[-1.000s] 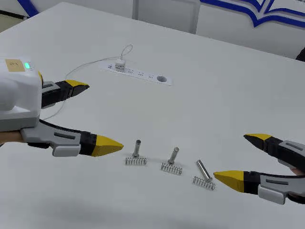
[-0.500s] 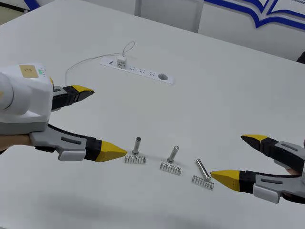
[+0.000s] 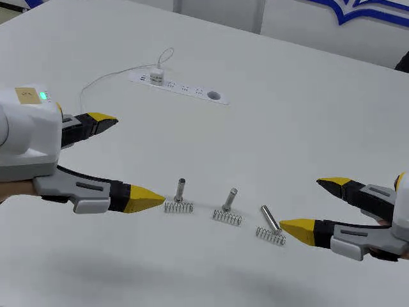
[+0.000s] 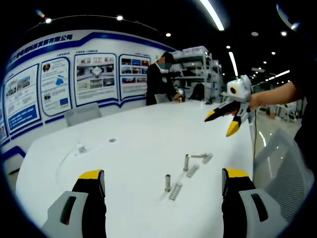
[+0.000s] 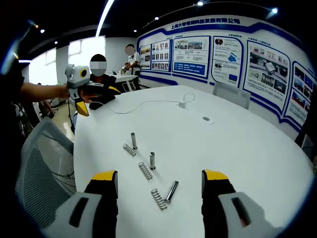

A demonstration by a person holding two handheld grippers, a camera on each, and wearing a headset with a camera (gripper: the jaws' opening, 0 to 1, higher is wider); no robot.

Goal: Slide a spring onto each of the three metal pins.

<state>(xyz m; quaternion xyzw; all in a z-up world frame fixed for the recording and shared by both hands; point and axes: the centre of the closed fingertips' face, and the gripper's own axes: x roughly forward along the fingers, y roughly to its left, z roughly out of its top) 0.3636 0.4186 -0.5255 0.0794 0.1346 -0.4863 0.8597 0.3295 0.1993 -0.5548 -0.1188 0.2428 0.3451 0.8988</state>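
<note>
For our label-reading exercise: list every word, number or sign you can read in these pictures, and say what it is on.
Wall heading: blue Chinese characters, too blurred to read.
Wall posters: print too small to read.
Sticker on the left gripper: faint mark, unreadable.
Power strip: no readable marking.

Black fingers [image 3: 115, 195] tipped yellow, grey and white behind
</note>
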